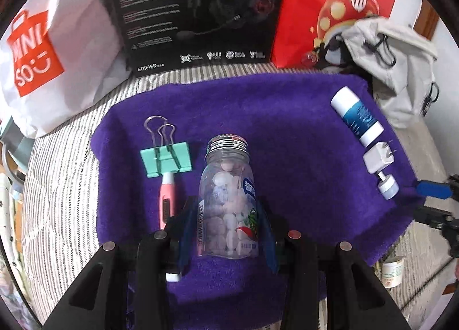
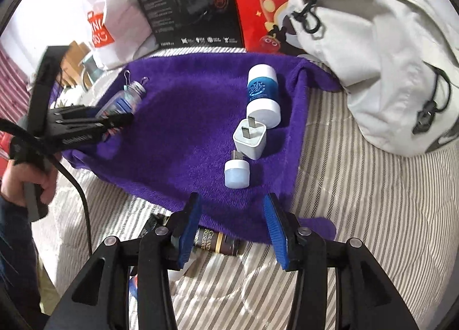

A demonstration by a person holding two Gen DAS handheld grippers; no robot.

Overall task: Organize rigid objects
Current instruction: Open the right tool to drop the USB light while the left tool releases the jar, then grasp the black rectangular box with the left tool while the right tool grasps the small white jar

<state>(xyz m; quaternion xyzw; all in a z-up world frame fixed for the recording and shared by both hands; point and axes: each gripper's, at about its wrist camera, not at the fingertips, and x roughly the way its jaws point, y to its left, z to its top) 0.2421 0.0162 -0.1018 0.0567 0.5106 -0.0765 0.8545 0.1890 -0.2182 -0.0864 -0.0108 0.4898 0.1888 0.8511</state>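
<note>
Left claw [image 1: 226,232] clamped on candy jar [image 1: 228,201] over purple towel [image 1: 287,129]; right claw [image 2: 232,226] spread wide, empty, near white charger [image 2: 250,139].

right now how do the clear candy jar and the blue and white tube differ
The clear candy jar sits between the left gripper fingers; the blue and white tube lies free, with the open right gripper well short of it. The jar is see-through, showing pale candies, with a bare threaded neck; the tube is opaque, white at both ends. The jar is wider, the tube slimmer. Both lie on their sides on the purple towel.
</note>
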